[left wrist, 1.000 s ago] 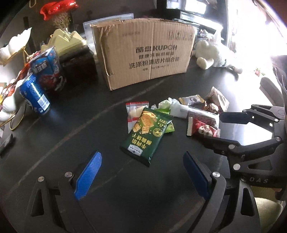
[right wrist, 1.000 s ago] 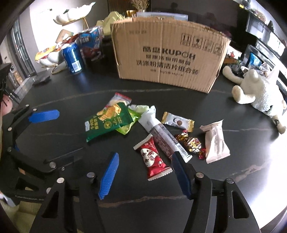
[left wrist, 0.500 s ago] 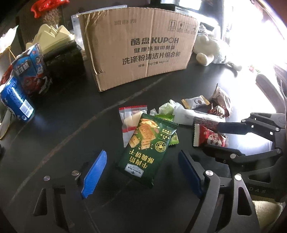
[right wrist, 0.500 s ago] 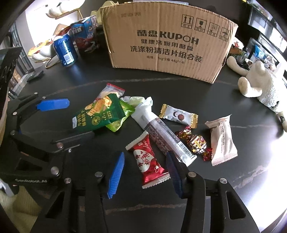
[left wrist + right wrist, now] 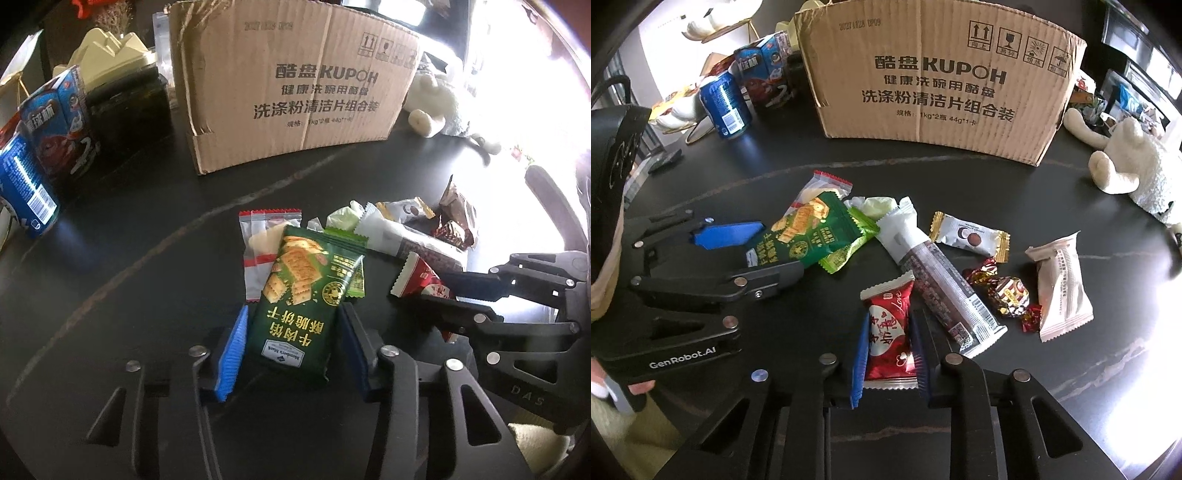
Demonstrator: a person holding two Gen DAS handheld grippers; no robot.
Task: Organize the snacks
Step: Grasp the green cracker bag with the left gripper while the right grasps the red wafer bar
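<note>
Several snack packets lie on a black table before a KUPOH cardboard box [image 5: 291,81], which also shows in the right wrist view [image 5: 938,85]. My left gripper [image 5: 293,332] has closed around the near end of a green cracker packet [image 5: 303,295], its blue pads against the packet's sides. My right gripper [image 5: 890,350] is closed on a red candy packet [image 5: 888,332]. The right gripper also shows in the left wrist view [image 5: 443,291], the left one in the right wrist view [image 5: 753,251].
A long bar packet [image 5: 942,280], a white cookie packet [image 5: 971,236], foil candies [image 5: 1004,291] and a beige packet [image 5: 1060,284] lie to the right. A blue can [image 5: 726,105] and blue boxes [image 5: 764,77] stand far left. A plush toy [image 5: 1126,162] lies far right.
Both grippers moved forward and down onto the packets and their jaws closed in, the left around the green packet, the right around the red one.
</note>
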